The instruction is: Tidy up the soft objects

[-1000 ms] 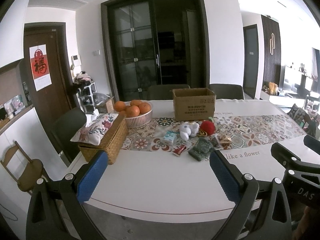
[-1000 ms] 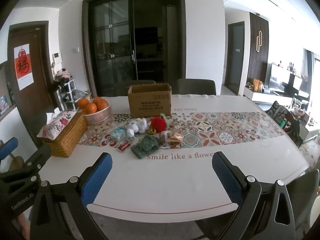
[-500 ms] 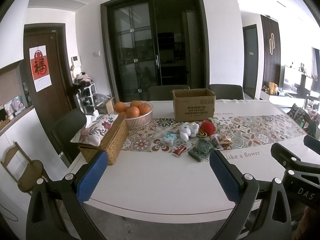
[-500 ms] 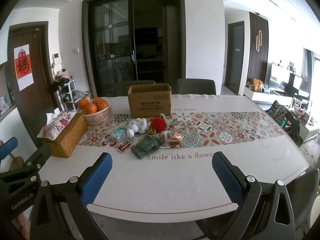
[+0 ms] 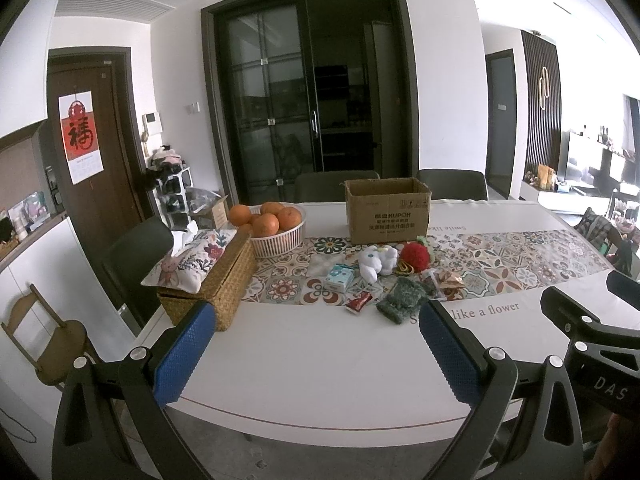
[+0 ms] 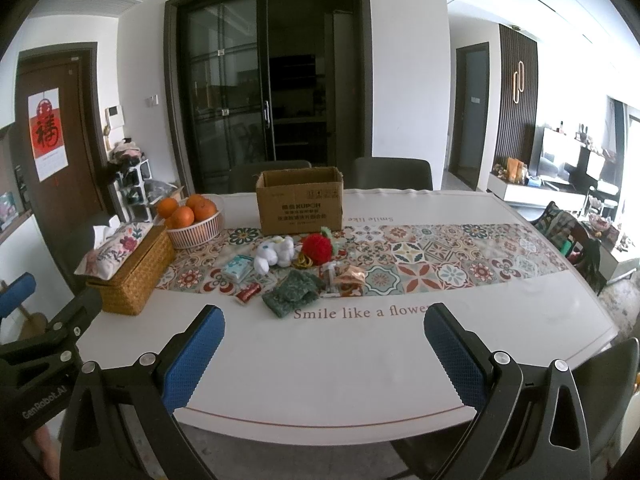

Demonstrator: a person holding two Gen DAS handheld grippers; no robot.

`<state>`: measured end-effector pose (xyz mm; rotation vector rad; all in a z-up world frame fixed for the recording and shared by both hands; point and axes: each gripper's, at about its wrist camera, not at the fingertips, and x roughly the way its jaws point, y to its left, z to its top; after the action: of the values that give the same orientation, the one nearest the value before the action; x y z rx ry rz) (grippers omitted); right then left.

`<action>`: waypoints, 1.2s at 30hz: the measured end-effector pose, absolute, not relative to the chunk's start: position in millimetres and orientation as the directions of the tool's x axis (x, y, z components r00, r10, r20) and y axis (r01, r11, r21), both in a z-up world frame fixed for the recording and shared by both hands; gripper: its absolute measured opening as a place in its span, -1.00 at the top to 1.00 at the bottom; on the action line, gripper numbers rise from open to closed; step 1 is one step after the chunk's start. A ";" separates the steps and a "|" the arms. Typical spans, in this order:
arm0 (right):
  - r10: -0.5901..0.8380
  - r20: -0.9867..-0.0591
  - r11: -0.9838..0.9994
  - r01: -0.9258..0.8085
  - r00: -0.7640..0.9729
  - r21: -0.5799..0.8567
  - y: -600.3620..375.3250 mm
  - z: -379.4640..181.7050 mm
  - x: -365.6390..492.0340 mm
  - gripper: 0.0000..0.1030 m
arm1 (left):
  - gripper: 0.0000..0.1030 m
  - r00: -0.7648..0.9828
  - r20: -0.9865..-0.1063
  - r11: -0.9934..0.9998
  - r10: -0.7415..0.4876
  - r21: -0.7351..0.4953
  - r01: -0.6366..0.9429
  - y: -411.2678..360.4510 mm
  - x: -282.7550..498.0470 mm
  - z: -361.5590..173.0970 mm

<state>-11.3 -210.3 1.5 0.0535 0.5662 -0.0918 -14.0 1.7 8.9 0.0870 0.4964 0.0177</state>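
Observation:
A white plush toy (image 5: 377, 261) (image 6: 274, 256), a red knitted strawberry (image 5: 415, 257) (image 6: 317, 249) and a dark green knitted cloth (image 5: 401, 301) (image 6: 291, 293) lie in a small pile on the patterned table runner. An open cardboard box (image 5: 387, 210) (image 6: 300, 201) stands just behind them. My left gripper (image 5: 316, 350) is open and empty above the table's near edge. My right gripper (image 6: 324, 350) is open and empty too, well short of the pile.
A wicker basket with a floral tissue cover (image 5: 208, 276) (image 6: 130, 268) stands at the left. A white bowl of oranges (image 5: 276, 226) (image 6: 196, 220) is behind it. A tissue pack (image 5: 339, 278), a red sachet (image 5: 358, 303) and foil wrappers (image 6: 348, 280) lie in the pile. Chairs surround the table (image 6: 360, 344).

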 end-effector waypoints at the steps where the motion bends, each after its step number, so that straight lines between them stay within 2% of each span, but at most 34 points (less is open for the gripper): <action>1: -0.072 -0.537 0.994 0.102 0.841 0.026 -210.4 1.3 -11.3 -0.97 | -1.00 0.879 -0.476 0.996 0.038 0.088 0.004 1.6 -13.6 8.9; 15: -0.072 -0.544 0.994 0.103 0.836 0.027 -210.2 -1.2 -11.0 -0.97 | -1.00 0.876 -0.481 0.996 0.040 0.091 0.004 0.5 -14.0 7.5; 36: -0.048 -0.646 0.994 0.102 0.762 0.047 -258.4 -47.1 61.9 -0.97 | -1.00 0.815 -0.580 0.990 -0.004 0.112 0.084 -55.7 54.0 -31.2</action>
<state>61.9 -258.4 -47.1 0.0809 0.7002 -0.0816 54.0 -55.7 -31.2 0.1346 0.6173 -0.0473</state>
